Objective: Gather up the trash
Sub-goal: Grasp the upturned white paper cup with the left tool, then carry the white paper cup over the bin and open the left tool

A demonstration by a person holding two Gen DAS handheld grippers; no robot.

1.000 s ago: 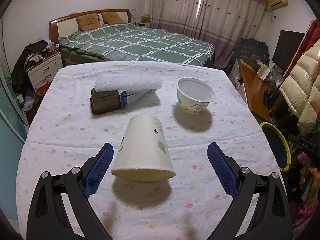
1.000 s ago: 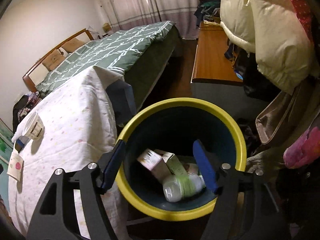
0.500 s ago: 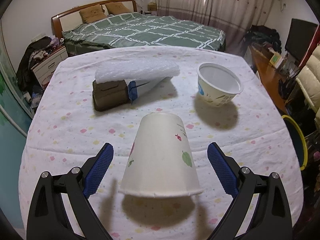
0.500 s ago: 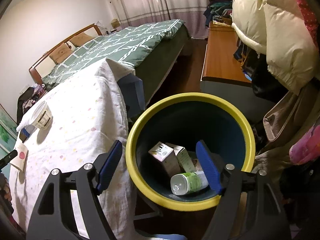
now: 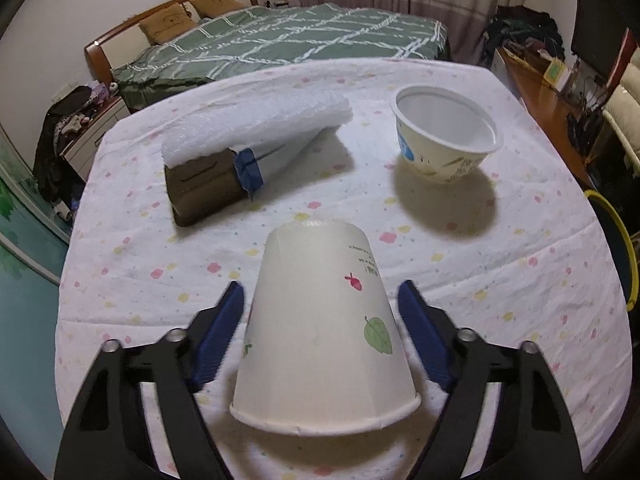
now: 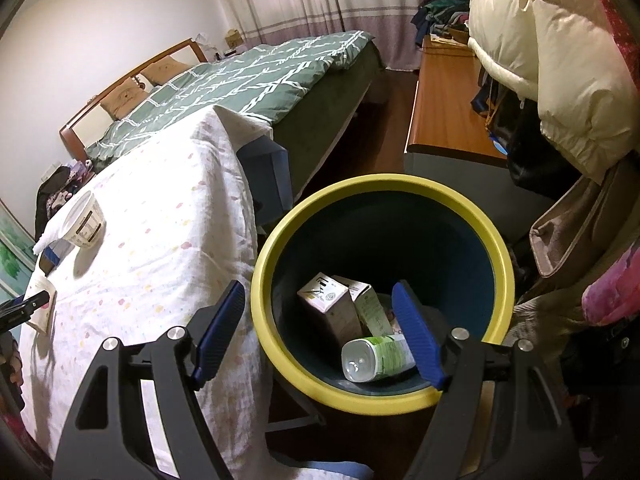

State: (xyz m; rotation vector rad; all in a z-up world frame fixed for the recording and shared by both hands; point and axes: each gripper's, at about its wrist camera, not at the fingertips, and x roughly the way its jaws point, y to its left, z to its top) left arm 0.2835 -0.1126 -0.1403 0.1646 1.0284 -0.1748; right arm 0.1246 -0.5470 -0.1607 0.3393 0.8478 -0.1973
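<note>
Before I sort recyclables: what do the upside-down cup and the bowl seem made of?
Upside-down cup: likely paper, matte white with printed leaf, rolled rim. Bowl: probably coated paper or thin plastic; smooth, slightly glossy inside, printed wall. I cannot tell which.

White cup [image 5: 320, 320] with green leaf print, between blue pads [image 5: 218, 340].
Tablecloth [image 5: 500, 280] white, pastel-flecked; bin [image 6: 280, 240] yellow-rimmed, dark blue inside; bedspread [image 5: 300, 40] green, white-lined.
</note>
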